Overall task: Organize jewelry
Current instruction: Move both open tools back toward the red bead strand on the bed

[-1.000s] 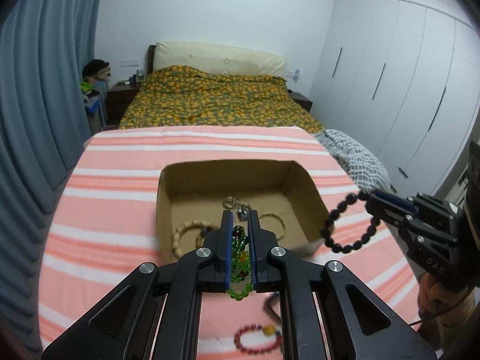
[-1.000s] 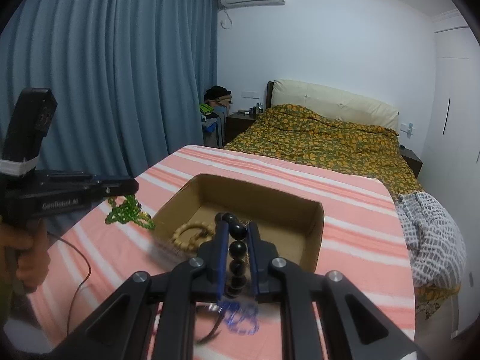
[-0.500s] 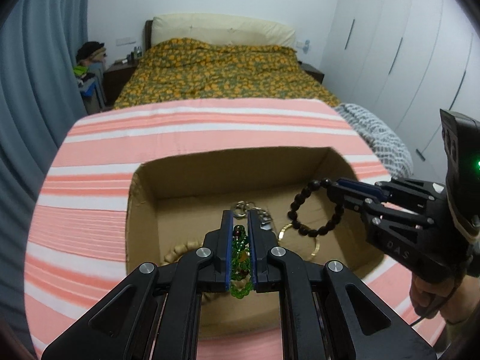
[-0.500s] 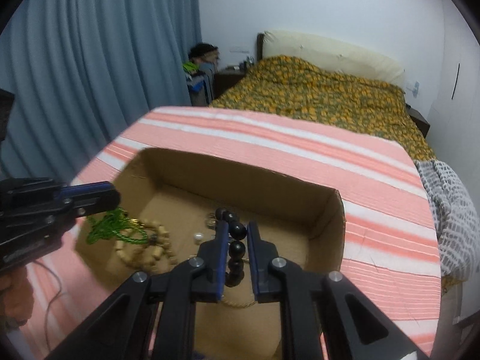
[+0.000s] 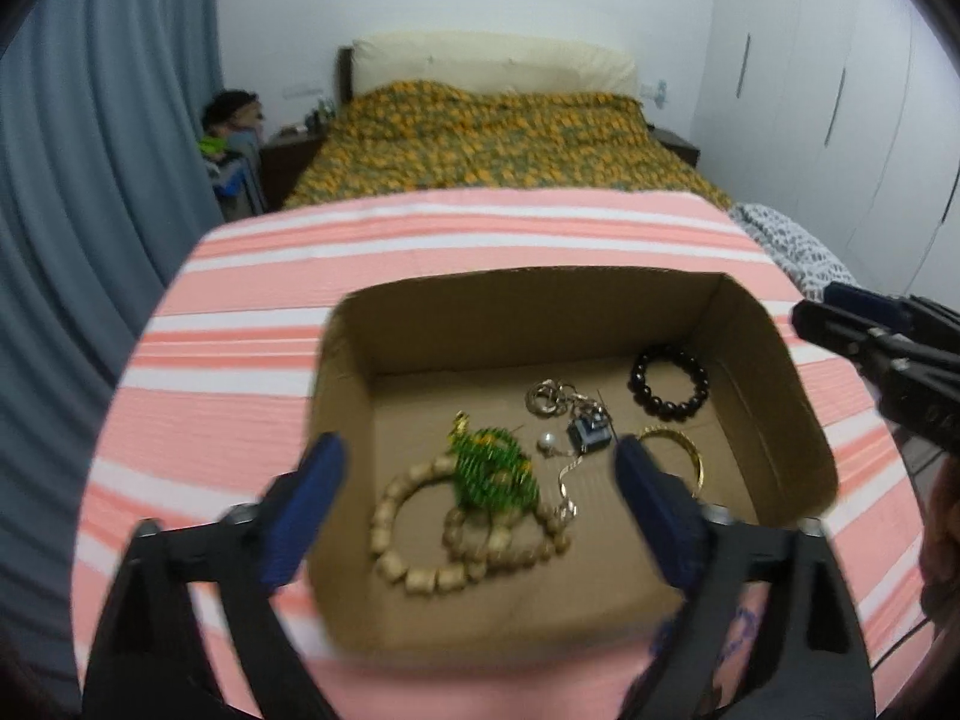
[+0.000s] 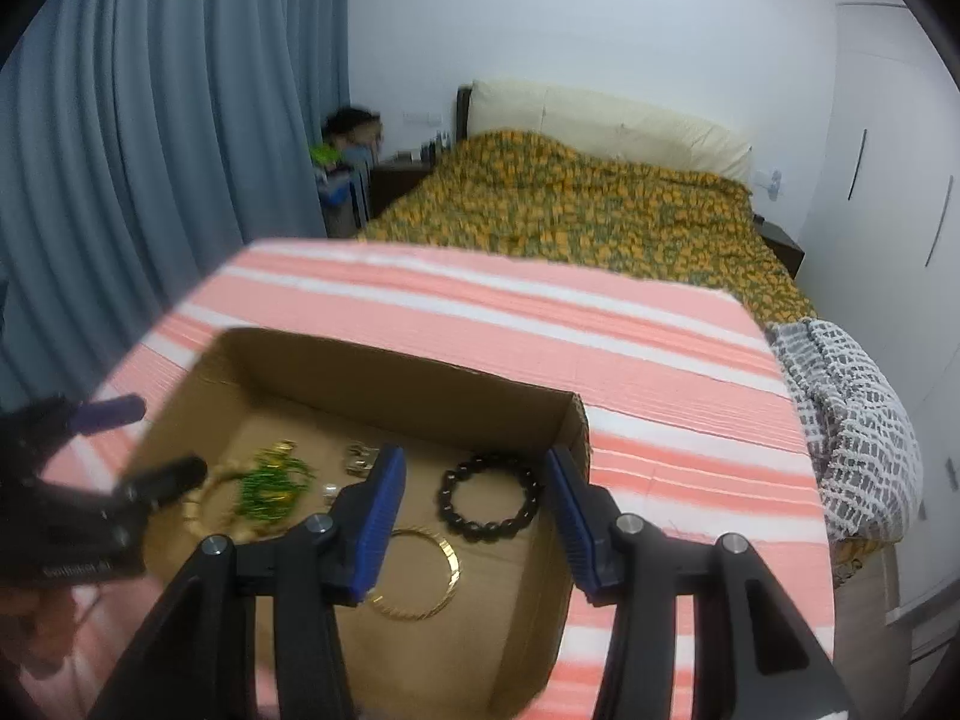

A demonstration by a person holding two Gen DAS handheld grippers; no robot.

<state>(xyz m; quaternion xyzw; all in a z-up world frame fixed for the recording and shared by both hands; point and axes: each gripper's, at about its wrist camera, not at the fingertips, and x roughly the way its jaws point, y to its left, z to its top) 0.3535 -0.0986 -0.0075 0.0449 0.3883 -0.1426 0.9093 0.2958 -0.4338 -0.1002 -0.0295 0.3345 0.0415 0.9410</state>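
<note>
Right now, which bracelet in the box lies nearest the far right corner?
The black bead bracelet; the wooden bead bracelet and gold bangle lie nearer.

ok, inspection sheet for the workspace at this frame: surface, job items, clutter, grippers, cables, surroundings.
Surface: pink-and-white striped cloth over the table.
Job's things: cardboard box holds black bead bracelet, green bead piece lying on the wooden bead strand, gold bangle, a keyring bunch and a pearl.
Clutter: blue scribble on the cloth near the box, blurred.
Grippers: left gripper open, jaws just opened, nothing gripped; right gripper open over the black bracelet, jaws just opened.
Cables: nothing seen for certain.
Surroundings: bed, blue curtain, white wardrobe.
</note>
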